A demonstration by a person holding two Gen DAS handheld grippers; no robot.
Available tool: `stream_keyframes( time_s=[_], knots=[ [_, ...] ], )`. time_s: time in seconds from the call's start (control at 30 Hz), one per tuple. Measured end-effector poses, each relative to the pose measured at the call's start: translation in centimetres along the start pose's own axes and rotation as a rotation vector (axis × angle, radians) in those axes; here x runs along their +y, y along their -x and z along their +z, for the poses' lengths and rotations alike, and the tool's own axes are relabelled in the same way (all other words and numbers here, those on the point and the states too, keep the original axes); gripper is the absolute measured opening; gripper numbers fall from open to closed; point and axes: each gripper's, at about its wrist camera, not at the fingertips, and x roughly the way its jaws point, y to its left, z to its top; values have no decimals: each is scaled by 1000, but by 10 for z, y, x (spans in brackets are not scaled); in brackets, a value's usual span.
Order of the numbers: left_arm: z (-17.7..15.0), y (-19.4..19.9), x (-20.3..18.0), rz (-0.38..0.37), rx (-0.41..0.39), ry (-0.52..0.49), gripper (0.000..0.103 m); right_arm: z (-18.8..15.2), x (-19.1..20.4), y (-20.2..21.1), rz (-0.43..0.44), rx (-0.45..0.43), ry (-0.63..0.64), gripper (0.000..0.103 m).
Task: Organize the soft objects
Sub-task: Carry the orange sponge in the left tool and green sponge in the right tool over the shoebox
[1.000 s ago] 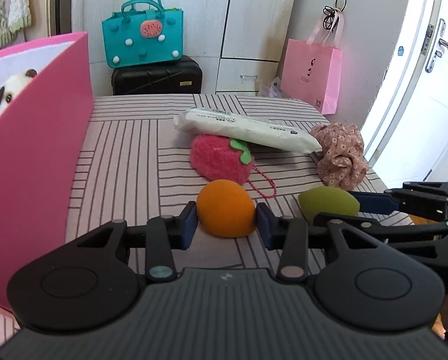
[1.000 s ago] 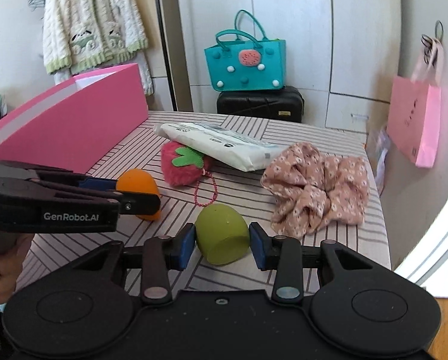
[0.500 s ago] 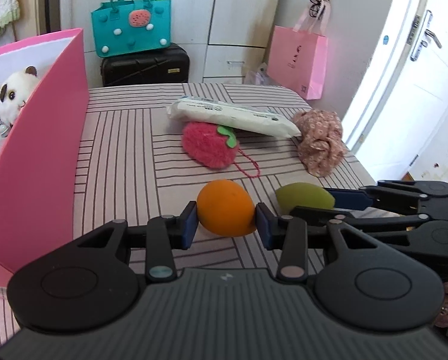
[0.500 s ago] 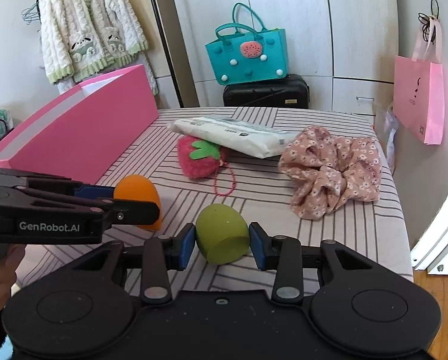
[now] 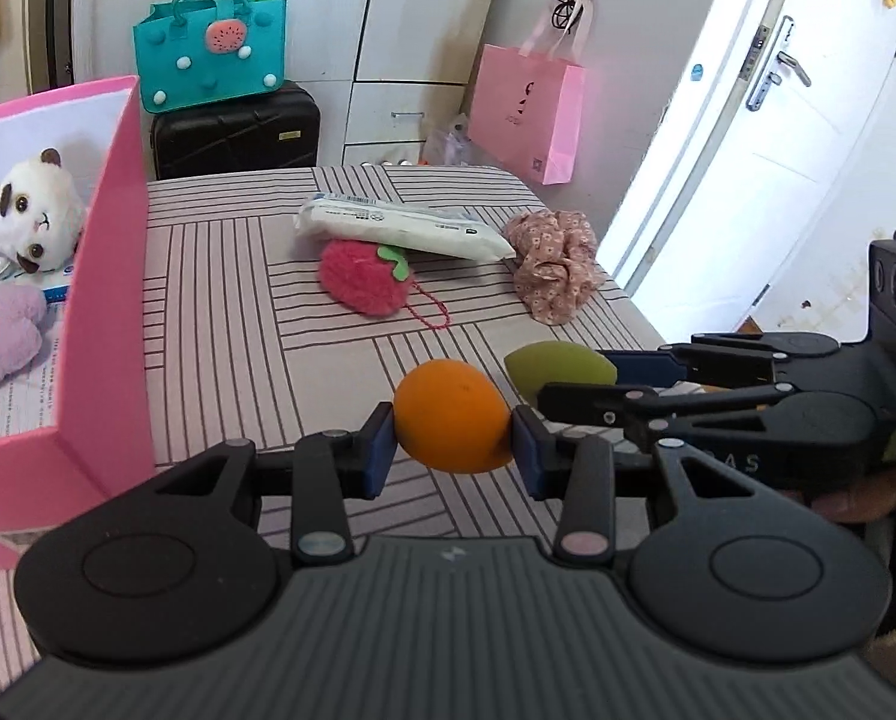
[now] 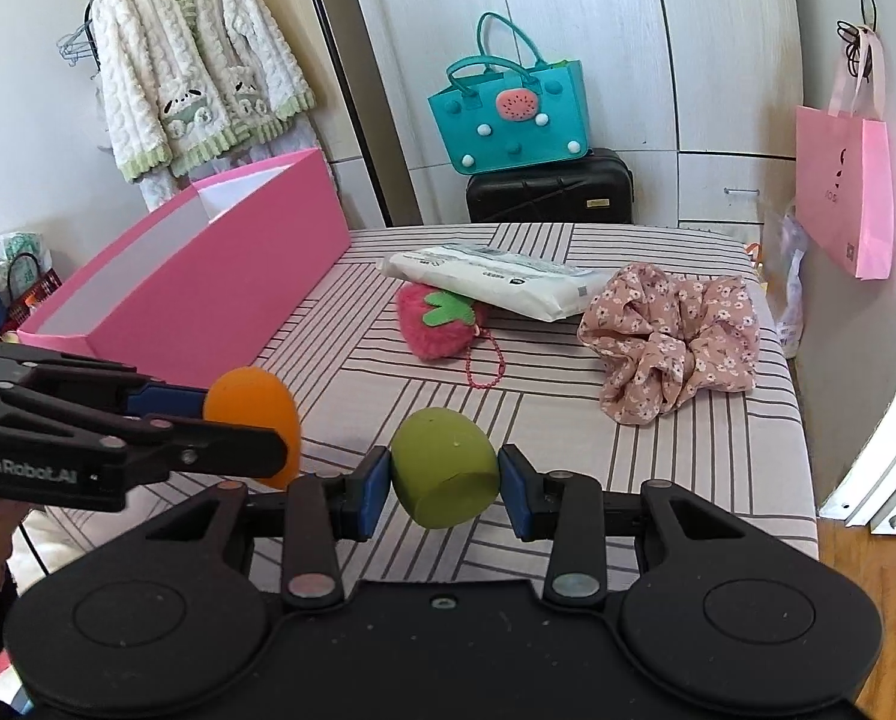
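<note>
Gripping an orange sponge (image 5: 451, 433) between its blue pads, the left gripper (image 5: 452, 450) holds it clear above the striped table (image 5: 219, 300), both pads pressed against the sponge's sides. Just to its right, the right gripper (image 6: 443, 483) is clamped the same way on a green sponge (image 6: 444, 474), whose flat cut end faces back toward the camera. The two tools sit side by side, close but not touching, each tilted down toward the tabletop.

Beyond the fingertips of both, a fluffy pink strawberry pouch (image 5: 363, 279) lies on the cloth with its bead chain (image 6: 485, 363) trailing toward the grippers. A white plastic packet (image 5: 399, 231) rests just behind it, one edge overlapping the strawberry's top. To the right of these, ahead of the right gripper, a floral scrunchie (image 6: 673, 336) sits bunched near the table's edge.

Off to the left of the left gripper stands an open pink box (image 5: 108, 324). Inside it I can see a white panda plush (image 5: 33, 210) and a pale purple plush (image 5: 0, 342) lying on some printed paper.

Farther away, past the table's far edge, a black suitcase (image 6: 550, 189) stands on the floor with a teal tote bag (image 6: 508, 120) on top. A pink paper bag (image 5: 526, 111) hangs to the right, and a fuzzy cream cardigan (image 6: 198, 78) hangs to the left.
</note>
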Motion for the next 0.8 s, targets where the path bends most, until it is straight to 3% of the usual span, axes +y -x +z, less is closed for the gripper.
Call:
stream_keyframes(
  time_s=[0.2, 0.37, 0.8],
  knots=[
    [3, 17, 3, 21, 1, -28, 40, 9, 9, 12, 55, -2, 3, 44],
    [9, 29, 12, -6, 28, 14, 40, 26, 15, 21, 125, 3, -35, 44],
    [28, 76, 29, 53, -15, -7, 40, 73, 69, 39, 175, -13, 138, 44]
  ],
)
